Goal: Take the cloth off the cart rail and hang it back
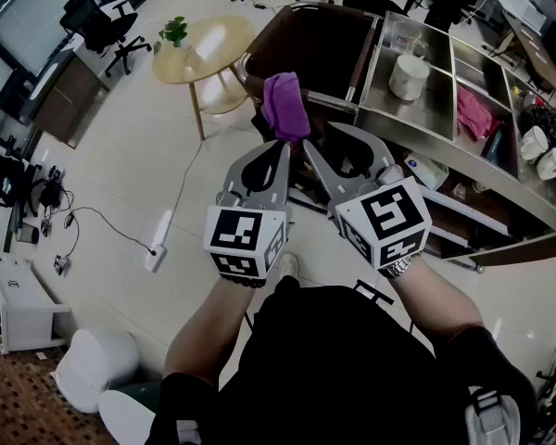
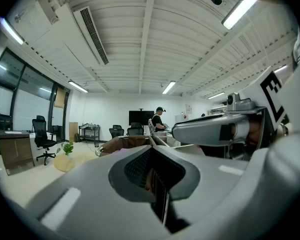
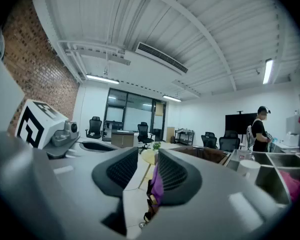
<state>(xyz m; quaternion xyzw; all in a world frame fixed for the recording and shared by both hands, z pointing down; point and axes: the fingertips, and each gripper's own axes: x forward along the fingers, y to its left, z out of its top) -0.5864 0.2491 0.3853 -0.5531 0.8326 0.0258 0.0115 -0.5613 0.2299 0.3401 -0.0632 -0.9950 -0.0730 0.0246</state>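
The purple cloth (image 1: 284,106) hangs bunched over the cart rail (image 1: 301,91) at the cart's near left corner. Both grippers are held side by side just below it. My left gripper (image 1: 278,149) has its tips under the cloth's lower edge, and its jaws stand together with nothing visibly between them (image 2: 151,149). My right gripper (image 1: 317,146) is just right of the cloth with a gap between its pads. In the right gripper view the cloth (image 3: 156,186) shows beyond that gap, against the right jaw, not pressed by both pads (image 3: 149,159).
The steel cart (image 1: 417,109) carries a white container (image 1: 409,75), a pink cloth (image 1: 473,114) and bottles. A round wooden table (image 1: 204,49) with a small plant stands at left. Cables and a power strip (image 1: 156,253) lie on the floor. A person (image 3: 259,129) stands far off.
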